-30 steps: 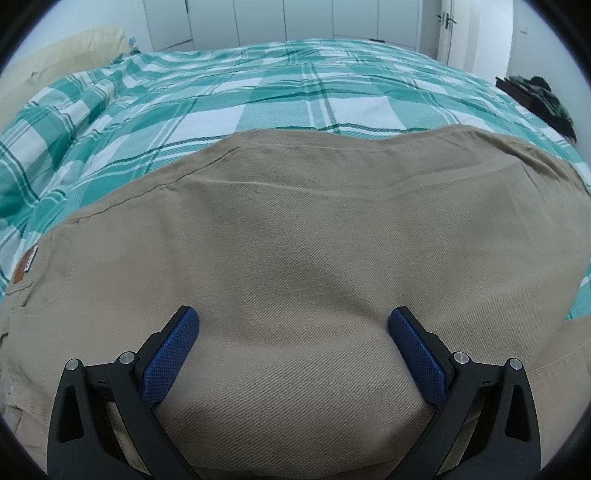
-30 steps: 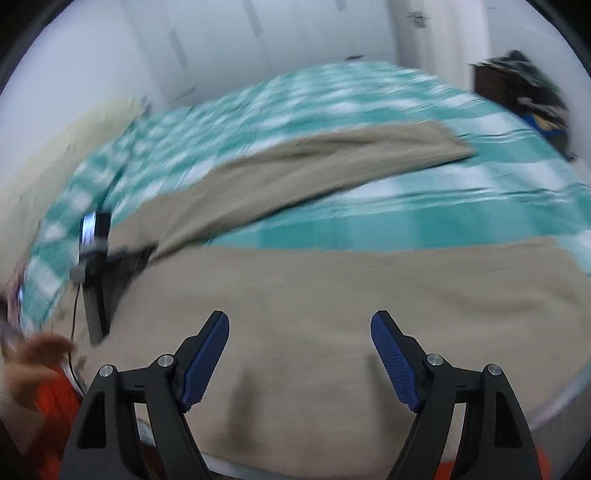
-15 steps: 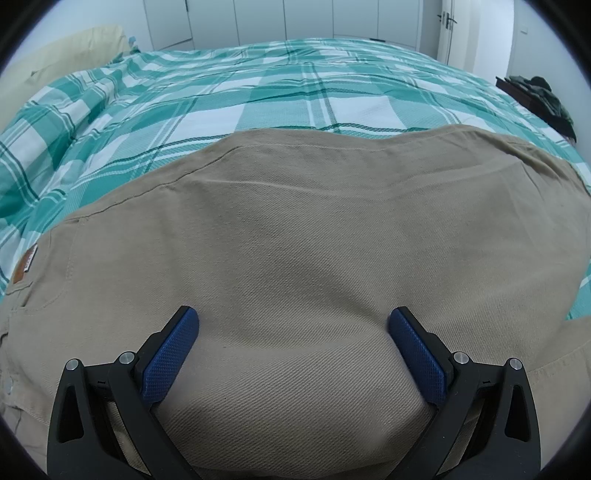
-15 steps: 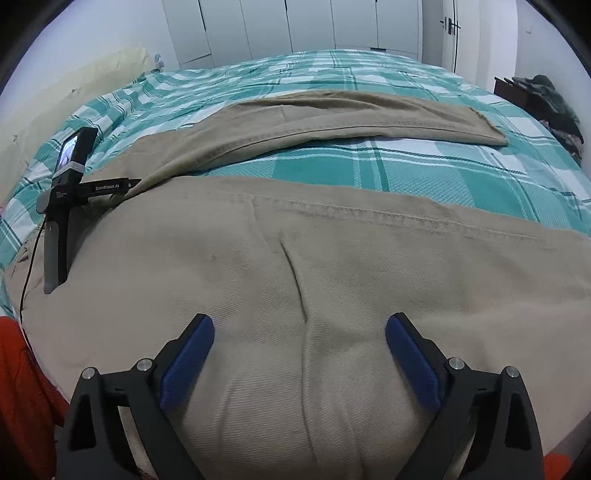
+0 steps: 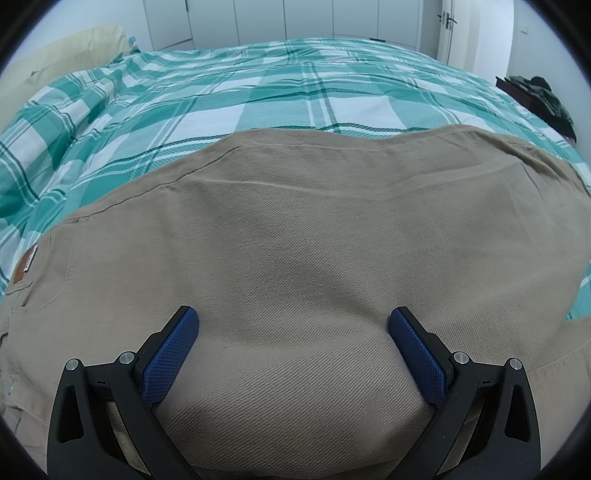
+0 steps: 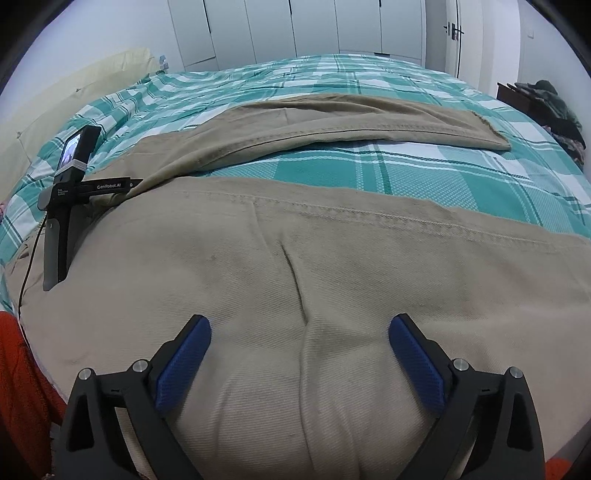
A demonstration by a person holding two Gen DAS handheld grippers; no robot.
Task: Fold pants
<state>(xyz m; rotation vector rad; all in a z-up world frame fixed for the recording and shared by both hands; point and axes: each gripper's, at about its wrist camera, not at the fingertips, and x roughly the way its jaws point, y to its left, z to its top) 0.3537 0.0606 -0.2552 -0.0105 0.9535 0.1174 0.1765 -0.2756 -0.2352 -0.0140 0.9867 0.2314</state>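
Two black grippers with blue textured pads lean down over a pair of khaki twill pants (image 6: 332, 258) spread across a bed with a green-and-white plaid cover (image 5: 258, 110). In the left wrist view the left gripper (image 5: 293, 332) stands with its jaws wide apart, pads resting on or just above the cloth near the seat of the pants; only flat fabric lies between the pads, none of it pinched. A small brown label (image 5: 24, 264) sits at the waistband on the far left edge of that view, next to a pocket seam.

In the right wrist view the right gripper (image 6: 299, 343) is near its widest and its jaws are opening; the near leg of the pants lies flat between the pads with a single crease running toward the camera, and no fabric is gripped. The far leg stretches off to the right across the bed, its hem lying flat on the plaid, with a strip of cover showing between the two legs. At the left of this view the left gripper shows from the side, its handle, small lit screen and a trailing cable over the upper part of the pants. Orange cloth (image 6: 22, 387) shows at the near left edge. White wardrobe doors (image 6: 295, 29) line the far wall.
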